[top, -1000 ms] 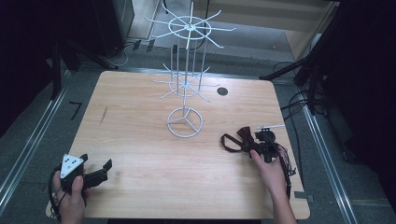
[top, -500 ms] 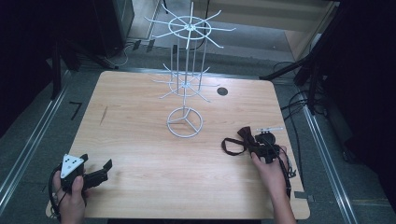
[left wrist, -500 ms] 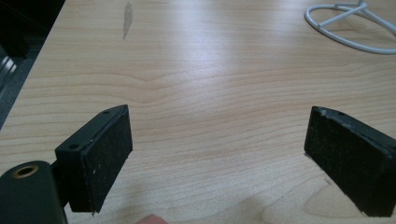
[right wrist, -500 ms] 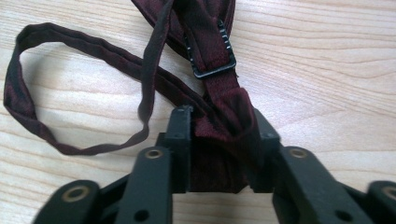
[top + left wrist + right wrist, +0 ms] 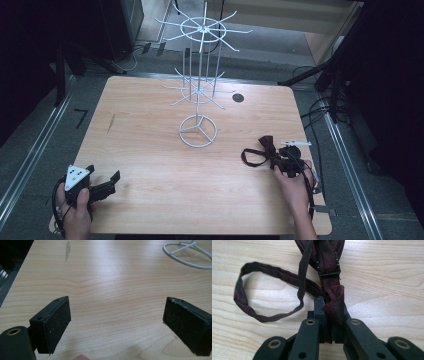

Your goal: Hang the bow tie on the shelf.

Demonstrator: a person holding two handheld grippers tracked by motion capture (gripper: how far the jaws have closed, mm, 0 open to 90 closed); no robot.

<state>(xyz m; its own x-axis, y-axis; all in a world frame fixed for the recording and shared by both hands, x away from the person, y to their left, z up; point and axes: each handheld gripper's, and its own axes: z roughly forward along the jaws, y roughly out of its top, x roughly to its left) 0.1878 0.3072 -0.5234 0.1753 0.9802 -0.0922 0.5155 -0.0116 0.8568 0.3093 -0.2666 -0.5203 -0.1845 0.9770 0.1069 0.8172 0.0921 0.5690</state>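
Pinching dark red bow tie (image 5: 329,270), strap looped

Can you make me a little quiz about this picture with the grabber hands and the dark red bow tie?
1. True or false: the right gripper is shut on the dark red bow tie.
2. What stands at the middle of the wooden table? A) a white wire display rack B) a blue bucket C) a stack of books
3. Fill in: the left gripper has its jaws ____, with bare wood between them.

Key
1. True. Its jaws have just been closing and now pinch the tie's knot.
2. A. The white wire display rack rests on a ring base.
3. Open.
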